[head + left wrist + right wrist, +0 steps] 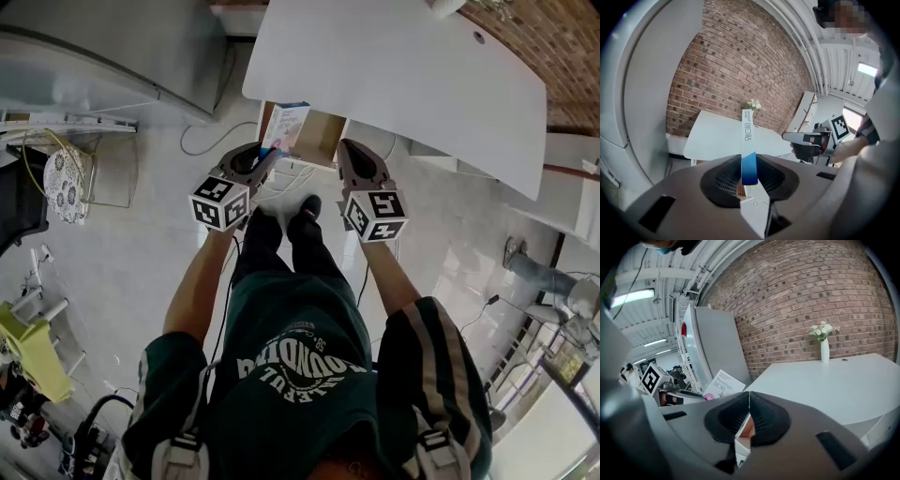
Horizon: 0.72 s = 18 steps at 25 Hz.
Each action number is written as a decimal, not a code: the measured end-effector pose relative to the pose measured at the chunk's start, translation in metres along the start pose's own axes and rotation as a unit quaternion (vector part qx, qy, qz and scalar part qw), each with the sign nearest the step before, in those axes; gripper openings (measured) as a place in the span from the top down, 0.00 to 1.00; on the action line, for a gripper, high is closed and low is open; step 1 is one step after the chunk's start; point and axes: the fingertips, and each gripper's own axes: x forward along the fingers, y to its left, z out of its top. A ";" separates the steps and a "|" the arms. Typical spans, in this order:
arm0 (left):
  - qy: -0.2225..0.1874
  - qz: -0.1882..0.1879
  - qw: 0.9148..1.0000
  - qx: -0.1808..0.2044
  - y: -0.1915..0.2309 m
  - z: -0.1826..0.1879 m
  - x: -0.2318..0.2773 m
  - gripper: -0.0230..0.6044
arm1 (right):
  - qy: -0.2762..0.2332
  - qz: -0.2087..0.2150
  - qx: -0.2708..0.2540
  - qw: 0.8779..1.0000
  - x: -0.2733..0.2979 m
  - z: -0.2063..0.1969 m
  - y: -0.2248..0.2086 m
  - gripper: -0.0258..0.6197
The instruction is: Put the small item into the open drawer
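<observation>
There are two grippers, one small box, one open drawer and one vase. The drawer (321,141) stands pulled out from under the white bench (403,66), and the part of its inside that shows is bare brown wood. The box (285,126) is flat and white, with a blue band at one end and print on its face. It is held over the drawer's left end, and I cannot tell whether it has reached inside. The left gripper (268,156) pinches the box by its blue end. The right gripper (348,147) is at the drawer's right end, pressed together with nothing between its jaws. The vase (824,348), with white flowers, stands on the bench above the drawer.
</observation>
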 end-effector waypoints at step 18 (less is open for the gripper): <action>0.037 -0.001 0.998 -0.051 0.012 -0.075 0.011 0.80 | 0.027 0.010 -0.026 0.999 0.015 -0.036 0.000 0.92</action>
